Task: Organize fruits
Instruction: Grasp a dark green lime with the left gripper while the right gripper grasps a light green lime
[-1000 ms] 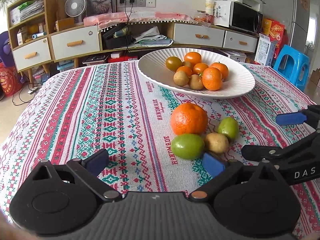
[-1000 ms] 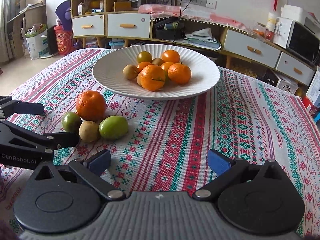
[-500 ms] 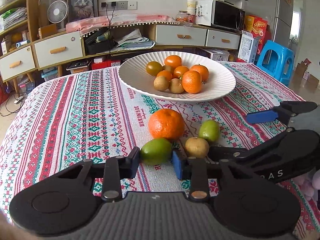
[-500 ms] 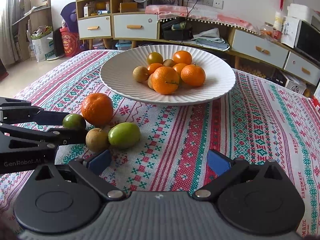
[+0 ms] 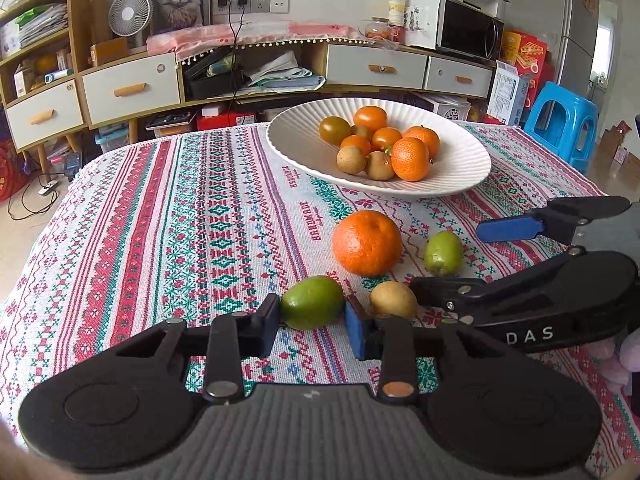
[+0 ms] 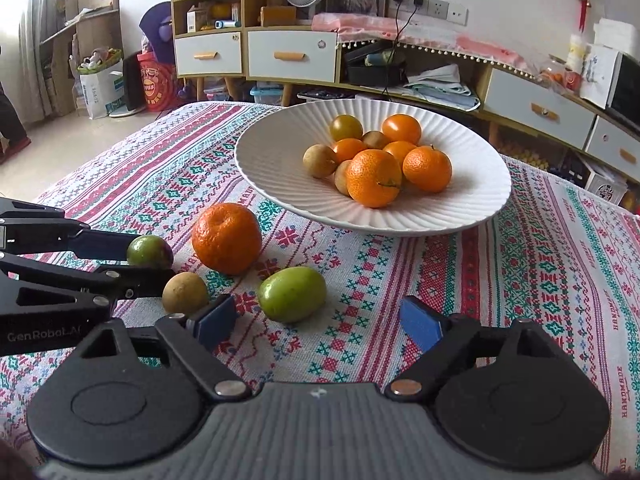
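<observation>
My left gripper (image 5: pixel 313 326) is shut on a green fruit (image 5: pixel 312 302) that rests on the tablecloth. Behind it lie a large orange (image 5: pixel 367 242), a small brown fruit (image 5: pixel 393 300) and a smaller green fruit (image 5: pixel 443 253). The white ribbed bowl (image 5: pixel 460 160) farther back holds several oranges and brown fruits. My right gripper (image 6: pixel 318 322) is open, with a green fruit (image 6: pixel 292 294) just ahead between its fingers. In the right wrist view the left gripper (image 6: pixel 132 258) comes in from the left beside a small green fruit (image 6: pixel 150 251) and the brown fruit (image 6: pixel 185 293).
The table is covered by a patterned red, green and white cloth (image 5: pixel 180 220). Its far edge faces a low cabinet with drawers (image 5: pixel 128 88). A blue stool (image 5: pixel 560 120) stands off the table's right side. The right gripper's body (image 5: pixel 560 292) lies at the right of the fruits.
My left gripper went from wide open to closed on the green fruit. My right gripper moved closer to the loose fruits and stayed open.
</observation>
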`<state>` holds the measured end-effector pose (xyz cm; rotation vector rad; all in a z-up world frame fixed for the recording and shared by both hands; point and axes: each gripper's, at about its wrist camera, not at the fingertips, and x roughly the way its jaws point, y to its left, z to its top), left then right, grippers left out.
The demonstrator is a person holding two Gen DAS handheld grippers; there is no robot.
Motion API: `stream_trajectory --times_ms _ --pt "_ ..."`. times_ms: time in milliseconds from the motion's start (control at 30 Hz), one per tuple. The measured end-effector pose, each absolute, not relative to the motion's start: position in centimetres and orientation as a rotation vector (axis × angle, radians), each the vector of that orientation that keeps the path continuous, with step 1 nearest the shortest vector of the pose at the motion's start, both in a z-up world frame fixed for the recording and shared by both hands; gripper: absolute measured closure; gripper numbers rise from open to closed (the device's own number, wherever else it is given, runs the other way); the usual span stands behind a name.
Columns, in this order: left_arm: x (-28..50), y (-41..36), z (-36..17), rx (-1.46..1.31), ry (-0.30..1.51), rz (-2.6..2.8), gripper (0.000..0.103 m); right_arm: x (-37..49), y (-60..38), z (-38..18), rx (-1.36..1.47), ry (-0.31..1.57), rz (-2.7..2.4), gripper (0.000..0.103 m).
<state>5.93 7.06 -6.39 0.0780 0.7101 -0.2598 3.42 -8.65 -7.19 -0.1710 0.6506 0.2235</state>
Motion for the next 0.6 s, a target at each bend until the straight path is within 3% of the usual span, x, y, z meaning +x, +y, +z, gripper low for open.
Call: stream_trajectory --times_ms 167,333,500,600 --pt "5.97 7.29 -6.27 0.071 0.716 -0.255 0.069 3.52 -8.42 -6.98 -0.189 0.64 0.231 0.035" --pt "6.04 7.27 -6.2 0.073 0.721 -0.254 0.069 3.67 -8.41 -6.7 -0.182 0.647 0.242 0.058" --pt "6.03 7.12 -6.2 0.076 0.722 -0.253 0.069 3.61 -8.06 -6.65 -0.193 0.655 0.263 0.07" --pt "6.01 7.01 -6.18 0.079 0.722 -0.253 0.069 3.49 -7.95 -6.54 -0.207 0.655 0.27 0.071"
